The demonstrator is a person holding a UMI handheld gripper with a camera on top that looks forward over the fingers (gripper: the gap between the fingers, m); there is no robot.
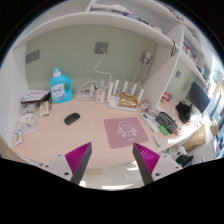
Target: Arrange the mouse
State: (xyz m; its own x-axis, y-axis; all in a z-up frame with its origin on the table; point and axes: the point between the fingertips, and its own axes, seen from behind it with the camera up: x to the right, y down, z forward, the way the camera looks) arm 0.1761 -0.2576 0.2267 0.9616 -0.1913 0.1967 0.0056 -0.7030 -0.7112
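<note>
Mouse (72, 118) is a small dark oval sitting flat on the light desk (95, 150), well ahead of my fingers and off toward the left one. Nothing touching it, bare desk all round.

Pink mouse mat (127, 132) lies to the right of the mouse, apart from it, just ahead of my right finger. It has a pale printed design in the middle; can't make out what.

My gripper (113, 162) is wide open, nothing between the fingers, only bare desk in the gap. Magenta pads (78, 158) visible on both inner faces. Fingers are above the near edge of the desk, not in contact with anything I can see.

Farther back on the left: a blue bottle (61, 87) with a white cap stands upright near the wall, behind and left of the mouse. Left of that, a heap of small boxes and papers (30, 108); contents too small to tell.

Back centre: a white gadget with upright antennas (127, 98) against the wall, with pale cables (95, 90) trailing beside it. A wall socket (101, 47) sits above it on the greenish wall.

Right side: cluttered shelf unit (180, 60) with a dark monitor (198, 98) and mixed dark items in front of it; can't resolve individual things there.
</note>
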